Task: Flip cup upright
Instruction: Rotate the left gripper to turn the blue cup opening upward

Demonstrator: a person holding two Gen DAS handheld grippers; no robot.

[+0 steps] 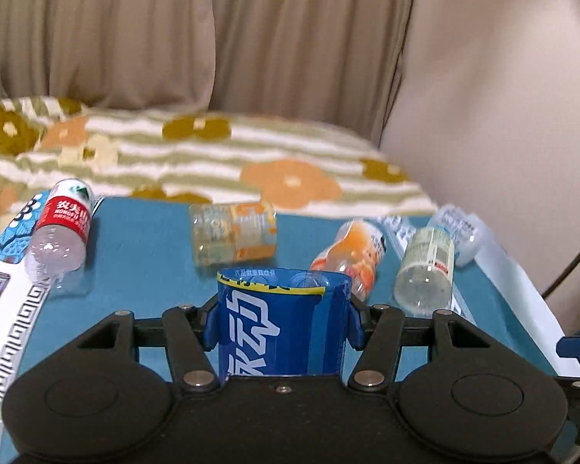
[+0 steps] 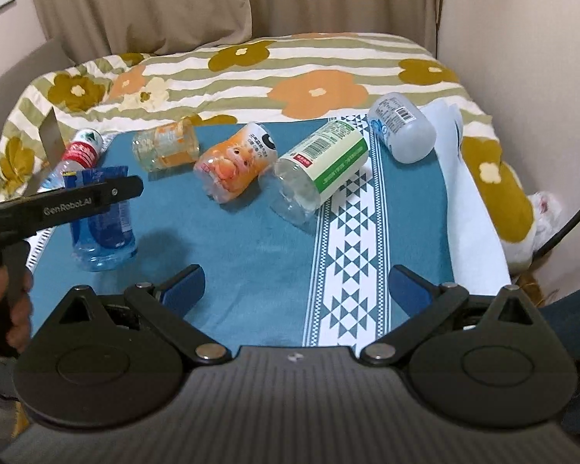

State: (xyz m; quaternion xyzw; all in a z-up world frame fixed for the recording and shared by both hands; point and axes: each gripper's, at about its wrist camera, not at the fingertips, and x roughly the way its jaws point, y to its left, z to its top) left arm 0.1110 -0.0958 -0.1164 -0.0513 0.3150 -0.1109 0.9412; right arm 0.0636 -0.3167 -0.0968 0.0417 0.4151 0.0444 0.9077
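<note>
A blue-labelled clear plastic cup (image 1: 282,321) stands upright on the blue cloth (image 1: 143,255), open end up. My left gripper (image 1: 282,324) is shut on it, blue pads against both its sides. In the right wrist view the same cup (image 2: 102,228) stands at the left with the left gripper's black body (image 2: 69,201) across it. My right gripper (image 2: 297,290) is open and empty, low over the front of the cloth (image 2: 251,255), well to the right of the cup.
Several cut bottle cups lie on their sides across the back of the cloth: red-labelled (image 1: 60,228), yellow-orange (image 1: 234,234), orange cartoon (image 2: 234,162), green-white (image 2: 319,168), pale blue (image 2: 402,131). A flowered bedspread (image 2: 290,65) lies behind, with a wall at the right.
</note>
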